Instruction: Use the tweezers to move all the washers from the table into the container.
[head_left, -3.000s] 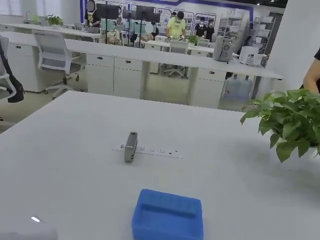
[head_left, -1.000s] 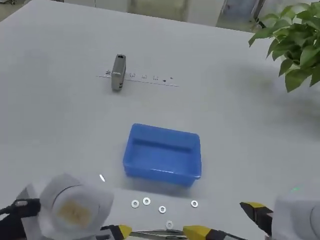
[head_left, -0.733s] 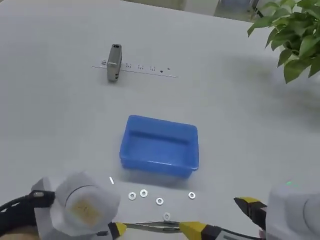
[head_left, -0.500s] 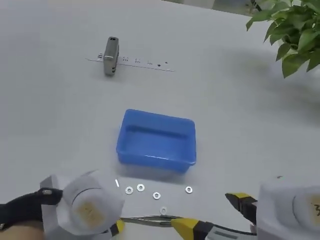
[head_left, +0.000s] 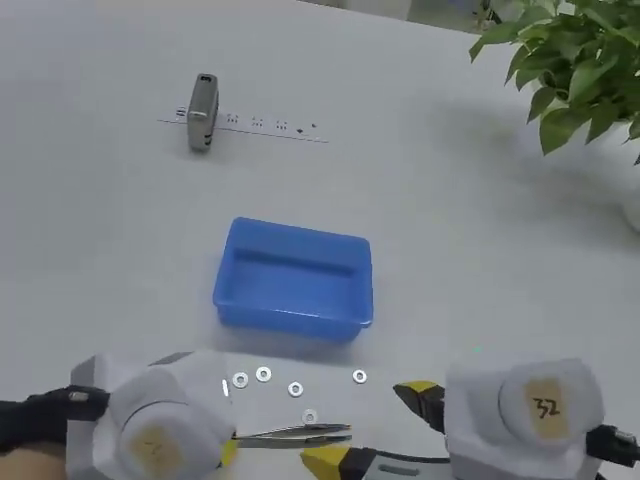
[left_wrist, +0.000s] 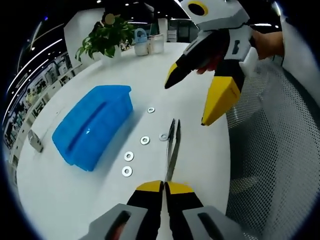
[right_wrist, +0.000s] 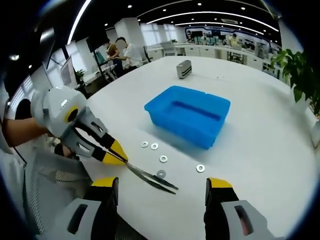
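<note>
The left gripper (left_wrist: 163, 186) is pinched narrow on the back end of the tweezers (left_wrist: 172, 147), which point along the near edge of the counter (head_left: 480, 250). Five washers (left_wrist: 145, 140) lie loose on the counter between that edge and the blue container (head_left: 293, 277), one of them just beside the tweezers. The right gripper (right_wrist: 162, 184) stands wide, holding nothing, near the tweezer tips.

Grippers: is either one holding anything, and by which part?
Left gripper is shut on the tweezers, clamping their rear, joined end. Right gripper is open, holding nothing.
</note>
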